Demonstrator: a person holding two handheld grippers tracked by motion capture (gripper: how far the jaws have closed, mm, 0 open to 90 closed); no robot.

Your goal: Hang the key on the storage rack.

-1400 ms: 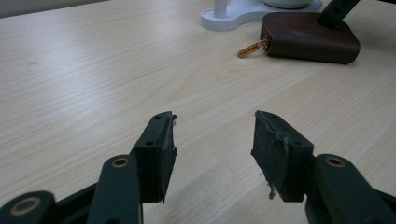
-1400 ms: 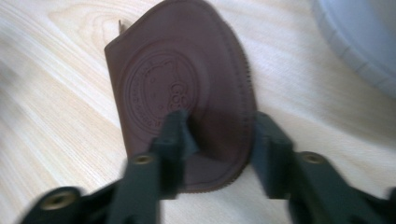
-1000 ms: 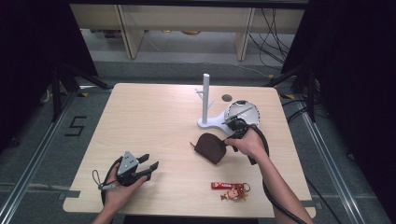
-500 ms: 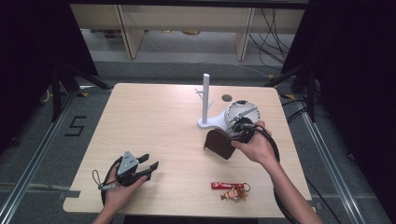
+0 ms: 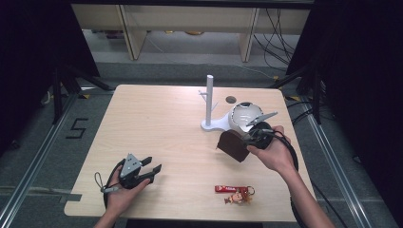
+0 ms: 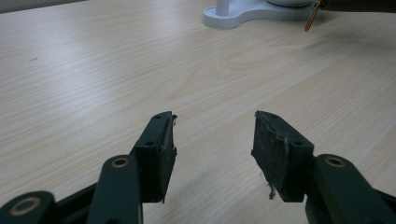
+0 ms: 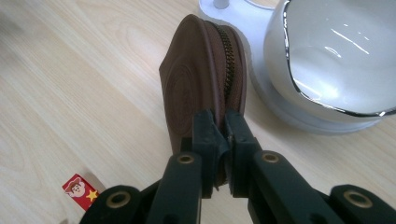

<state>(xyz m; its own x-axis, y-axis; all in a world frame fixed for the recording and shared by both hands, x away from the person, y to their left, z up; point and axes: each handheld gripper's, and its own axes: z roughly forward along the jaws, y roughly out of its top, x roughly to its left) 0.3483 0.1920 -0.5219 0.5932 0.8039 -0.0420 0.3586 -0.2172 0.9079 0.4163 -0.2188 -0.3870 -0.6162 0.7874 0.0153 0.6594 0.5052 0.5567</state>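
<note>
Right gripper (image 7: 223, 126) clamped tight on the brown round zipped leather pouch (image 7: 201, 79), pouch lifted beside the white stand (image 5: 211, 124), left gripper (image 6: 212, 135) jaws apart, holding nothing, over the pale wooden table (image 5: 157, 123)

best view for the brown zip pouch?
Right gripper view: brown zip pouch close up, zipper visible, pinched by the right hand-held gripper. High view shows it small; left gripper view catches just an edge.

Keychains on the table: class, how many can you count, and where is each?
1: the red keychain with a small figure lies near the table's front edge, right of centre. Others could be hidden behind the brown pouch.
</note>
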